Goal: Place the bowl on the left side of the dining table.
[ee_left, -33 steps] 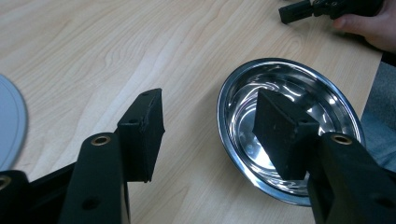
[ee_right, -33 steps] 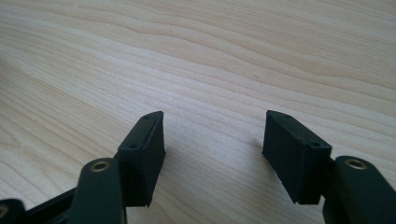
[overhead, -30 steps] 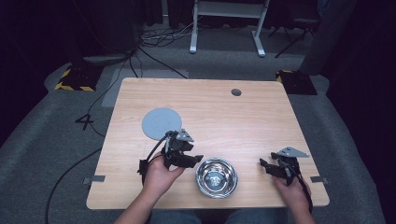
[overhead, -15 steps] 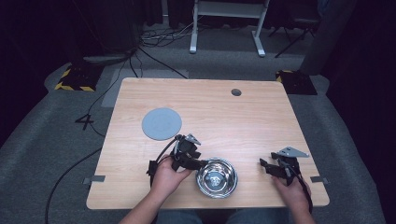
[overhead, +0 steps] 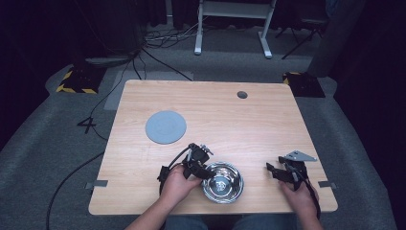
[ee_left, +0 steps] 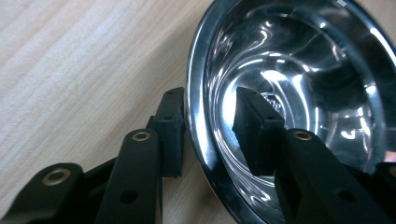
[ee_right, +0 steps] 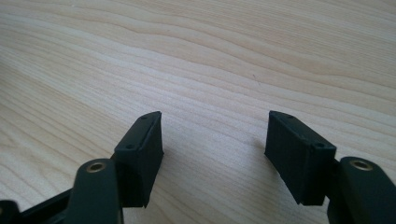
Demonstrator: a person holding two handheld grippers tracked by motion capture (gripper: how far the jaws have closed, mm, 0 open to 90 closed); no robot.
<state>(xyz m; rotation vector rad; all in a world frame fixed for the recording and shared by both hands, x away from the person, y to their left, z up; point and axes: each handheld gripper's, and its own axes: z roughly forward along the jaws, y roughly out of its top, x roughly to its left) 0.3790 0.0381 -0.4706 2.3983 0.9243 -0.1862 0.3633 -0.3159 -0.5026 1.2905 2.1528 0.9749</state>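
A shiny steel bowl (overhead: pixel 222 182) stands near the table's front edge, and its inside (ee_left: pixel 303 60) looks empty. My left gripper (overhead: pixel 203 170) is at the bowl's left rim. In the left gripper view it (ee_left: pixel 208 100) is open and straddles the rim, one jaw outside against the wall and the other inside the bowl with a gap. My right gripper (overhead: pixel 274 171) rests low over bare wood to the right of the bowl. Its jaws (ee_right: pixel 215 126) stand wide open with nothing between them.
A flat grey disc (overhead: pixel 165 127) lies on the wooden table (overhead: pixel 215 110) left of centre, behind my left hand. A small dark round hole (overhead: pixel 242 95) sits near the far edge. Cables and a white frame stand on the floor beyond.
My left gripper has moved right and toward the front, from beside the grey disc to the bowl's rim. The right gripper has stayed put.
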